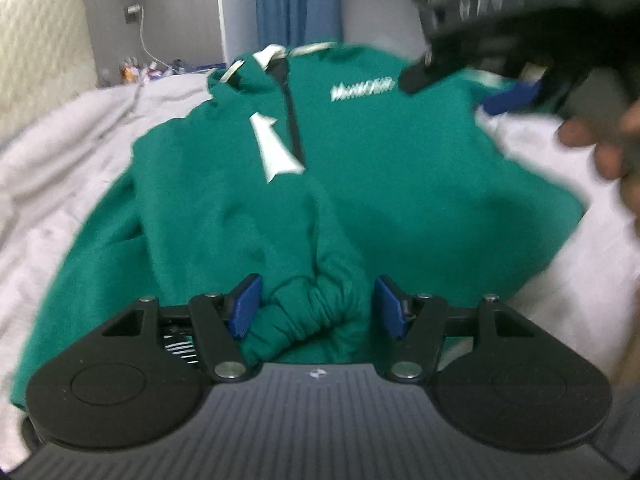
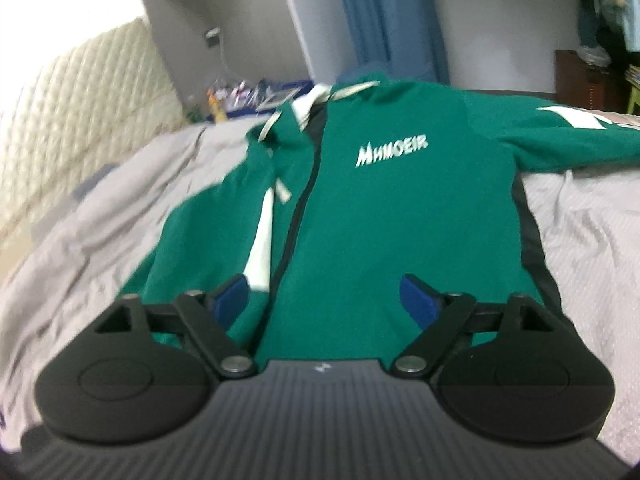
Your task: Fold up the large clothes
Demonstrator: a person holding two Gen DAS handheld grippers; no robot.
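Green jacket [image 2: 384, 216] lies front-up on the grey bed cover [image 2: 580, 240], one sleeve folded across its front. Left gripper [image 1: 316, 308]: fingers spread either side of the gathered cuff [image 1: 304, 312], apparently not pinching it. Right gripper [image 2: 328, 300]: fingers spread wide above the hem, holding nothing.

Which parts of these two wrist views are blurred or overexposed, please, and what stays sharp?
Left wrist view: the right claw and the hand holding it smear with motion blur at upper right, and the green jacket is soft; the left claw is crisp. Right wrist view: mild blur overall, chest lettering still legible, upper-left corner blown out white.
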